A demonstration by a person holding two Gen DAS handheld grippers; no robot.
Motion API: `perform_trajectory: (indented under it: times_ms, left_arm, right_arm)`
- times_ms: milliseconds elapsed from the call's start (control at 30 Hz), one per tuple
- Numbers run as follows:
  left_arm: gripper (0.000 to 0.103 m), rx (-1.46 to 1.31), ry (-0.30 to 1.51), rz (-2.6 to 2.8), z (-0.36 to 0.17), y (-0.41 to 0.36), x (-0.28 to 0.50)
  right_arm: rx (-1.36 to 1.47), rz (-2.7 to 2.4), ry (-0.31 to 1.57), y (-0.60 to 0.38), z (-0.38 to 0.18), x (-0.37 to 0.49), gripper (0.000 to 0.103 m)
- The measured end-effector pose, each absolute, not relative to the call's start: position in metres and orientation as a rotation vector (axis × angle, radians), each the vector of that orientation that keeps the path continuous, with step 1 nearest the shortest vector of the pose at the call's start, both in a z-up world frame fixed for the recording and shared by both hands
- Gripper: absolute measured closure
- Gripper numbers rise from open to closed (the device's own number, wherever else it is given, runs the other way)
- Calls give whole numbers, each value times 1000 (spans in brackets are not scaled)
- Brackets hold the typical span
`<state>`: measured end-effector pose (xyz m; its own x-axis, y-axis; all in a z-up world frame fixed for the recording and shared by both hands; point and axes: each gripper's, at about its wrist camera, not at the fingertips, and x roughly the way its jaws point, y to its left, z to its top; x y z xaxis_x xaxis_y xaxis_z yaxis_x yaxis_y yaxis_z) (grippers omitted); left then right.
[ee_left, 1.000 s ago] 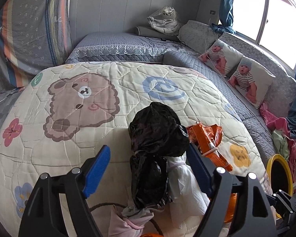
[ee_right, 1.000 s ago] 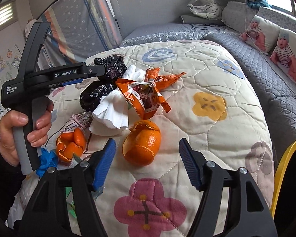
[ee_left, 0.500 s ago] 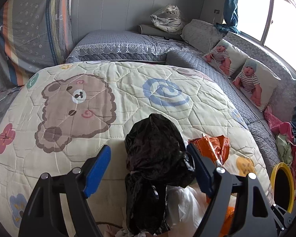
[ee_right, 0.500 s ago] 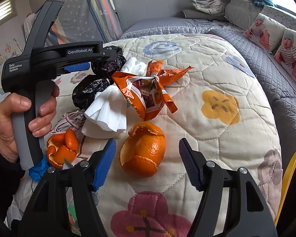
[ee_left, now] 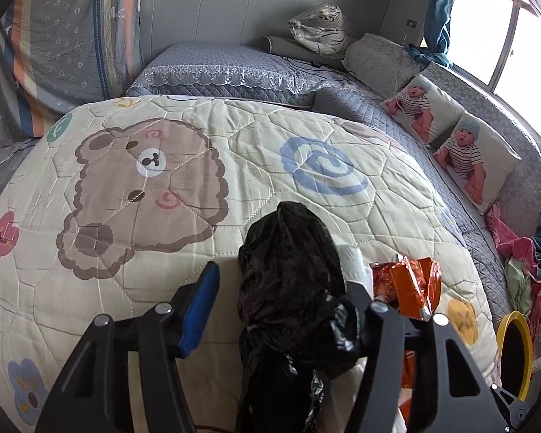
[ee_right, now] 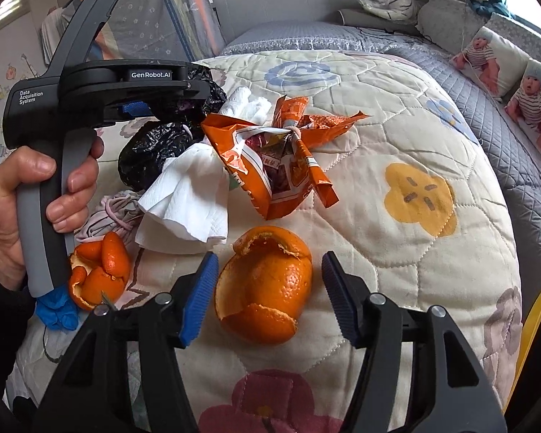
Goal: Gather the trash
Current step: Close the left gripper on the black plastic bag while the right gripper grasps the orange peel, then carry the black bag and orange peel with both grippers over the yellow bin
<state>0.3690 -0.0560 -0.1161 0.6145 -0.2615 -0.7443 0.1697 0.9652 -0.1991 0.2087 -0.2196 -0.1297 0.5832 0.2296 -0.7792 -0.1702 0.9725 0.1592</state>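
A crumpled black plastic bag (ee_left: 288,270) lies on the quilt between the jaws of my left gripper (ee_left: 277,306). The jaws are closing: the right finger touches the bag, while the left pad (ee_left: 200,306) stands just clear of it. In the right wrist view a hollow orange peel (ee_right: 267,285) sits between the jaws of my right gripper (ee_right: 268,288), which are also closing, with a thin gap at each pad. Behind the peel lie an orange snack wrapper (ee_right: 270,166), a white tissue (ee_right: 187,195) and the black bag (ee_right: 151,151).
A second orange peel (ee_right: 97,270), a blue glove (ee_right: 56,310) and a pinkish cloth (ee_right: 115,209) lie at the left, by the hand (ee_right: 36,195) holding the left tool. A yellow-rimmed bin (ee_left: 514,353) stands off the bed's right edge. Pillows line the far side.
Both grippers have moved forward and down over the trash. The black bag now sits deeper between the left jaws, the peel is closer to the right jaws, and both pairs have narrowed.
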Motion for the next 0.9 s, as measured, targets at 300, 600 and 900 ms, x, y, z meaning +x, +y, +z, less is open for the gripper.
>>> perform_trajectory:
  times_ms: [300,600,900]
  left_arm:
    - [84,-203,920,-223,-125,-35,377]
    - [93,-213,896,-201,-115,-26,368]
    - [94,-250,838,-186,-89,-3,353]
  right_arm:
    - [63,239,907,-219,-128,207,65]
    - [46,232,887,-219,-121,199,73]
    - [58,223,867,-222,-112,191,79]
